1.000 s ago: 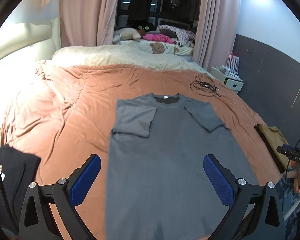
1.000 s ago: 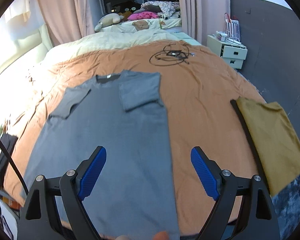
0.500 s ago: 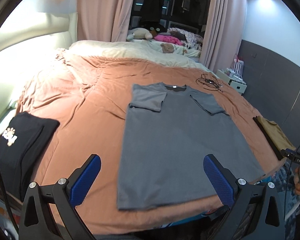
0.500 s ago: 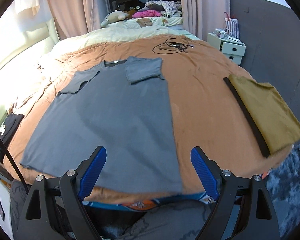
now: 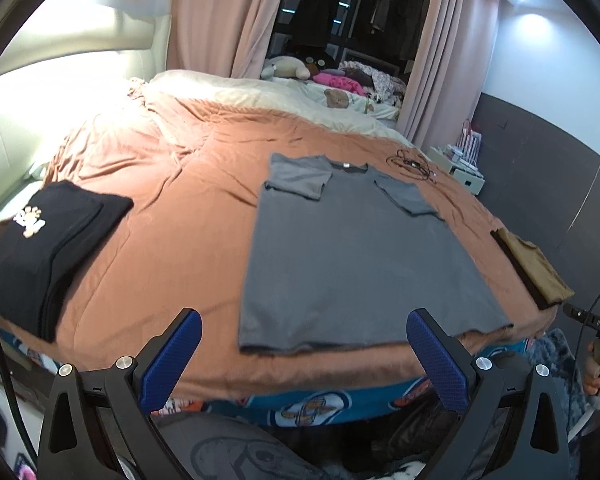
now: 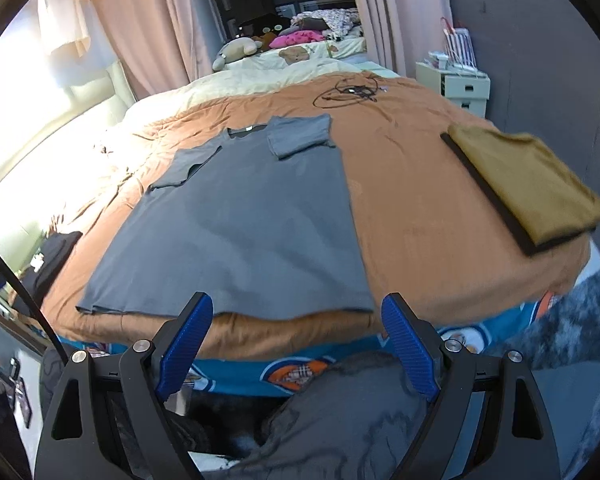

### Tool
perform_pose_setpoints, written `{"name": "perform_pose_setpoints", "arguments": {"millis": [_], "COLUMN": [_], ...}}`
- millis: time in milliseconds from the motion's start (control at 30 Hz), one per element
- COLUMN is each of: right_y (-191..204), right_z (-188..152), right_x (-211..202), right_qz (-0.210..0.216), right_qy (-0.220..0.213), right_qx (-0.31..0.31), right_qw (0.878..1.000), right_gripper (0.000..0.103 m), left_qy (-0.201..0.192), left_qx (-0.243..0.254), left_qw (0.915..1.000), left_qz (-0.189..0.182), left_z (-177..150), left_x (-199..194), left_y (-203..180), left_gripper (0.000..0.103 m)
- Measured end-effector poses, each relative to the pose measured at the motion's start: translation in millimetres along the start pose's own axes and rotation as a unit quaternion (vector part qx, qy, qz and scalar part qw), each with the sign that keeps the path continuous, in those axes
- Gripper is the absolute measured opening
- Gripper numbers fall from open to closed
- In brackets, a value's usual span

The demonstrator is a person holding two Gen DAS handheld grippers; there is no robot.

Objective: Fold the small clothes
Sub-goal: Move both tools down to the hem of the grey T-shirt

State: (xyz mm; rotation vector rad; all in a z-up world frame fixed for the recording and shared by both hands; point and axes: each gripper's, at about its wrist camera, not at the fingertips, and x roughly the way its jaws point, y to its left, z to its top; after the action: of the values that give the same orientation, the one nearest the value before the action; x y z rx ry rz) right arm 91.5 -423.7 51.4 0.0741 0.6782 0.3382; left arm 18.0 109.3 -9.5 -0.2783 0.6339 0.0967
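The grey T-shirt (image 5: 352,256) lies flat on the bed (image 5: 172,216) in the centre of both views, collar toward the top of the frame, both sleeves already turned in over the chest, and its hem lying right along the near edge of the orange cover. Both the left claw (image 5: 304,356) and the right claw (image 6: 297,344) are spread wide with nothing between the blue pads, and both sit low in the frame, off the bed and short of the hem. The main risk is that hem: it lies so close to the mattress edge that a pinch there could catch the orange cover along with the shirt, or drag the cloth off the side. Uneven lifts at the two corners would likely skew the fold and shake the tucked sleeves loose. The folded mustard garment (image 6: 528,184) at the right of the right wrist view and the folded black garment (image 5: 44,248) at the left of the left wrist view could be brushed by a wide sweep. The cable coil (image 6: 350,90) near the top lies beyond the collar.
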Motion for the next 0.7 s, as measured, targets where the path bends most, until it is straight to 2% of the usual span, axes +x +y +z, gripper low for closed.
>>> {"name": "perform_pose_setpoints", "arguments": {"millis": [100,267,433,633,700], "right_y": [-18.4,-39.3,-53.3,-64.5,-69.7], "right_z": [-11.3,-28.6,-41.4,-43.6,-41.5], "right_x": [1.2,4.2,10.8,26.4,33.2], "right_qz": [0.009,0.033,0.049,0.063,0.069], "right_qy": [0.002,-0.001,0.005,0.019,0.023], "right_qx": [0.023,0.063,0.095,0.125,0.139], "right_qw": [1.000,0.997,0.994,0.990,0.988], "right_gripper": [0.086,0.086,0.086,0.086,0.086], "left_qy": [0.000,0.016,0.034,0.048,0.056], "left_qx": [0.008,-0.007,-0.042,-0.084,-0.100], "left_qw": [1.0000,0.9998,0.9984,0.9951,0.9931], "left_qz": [-0.001,-0.011,-0.014,-0.017,-0.022], "left_z": [-12.2,-27.4,-38.6,-43.4,-43.7], "left_x": [-3.6,4.1,20.9,46.8,58.6], "left_y": [1.2,11.6,29.5,54.2,61.2], "left_gripper": [0.103,0.100,0.088,0.087,0.084]}}
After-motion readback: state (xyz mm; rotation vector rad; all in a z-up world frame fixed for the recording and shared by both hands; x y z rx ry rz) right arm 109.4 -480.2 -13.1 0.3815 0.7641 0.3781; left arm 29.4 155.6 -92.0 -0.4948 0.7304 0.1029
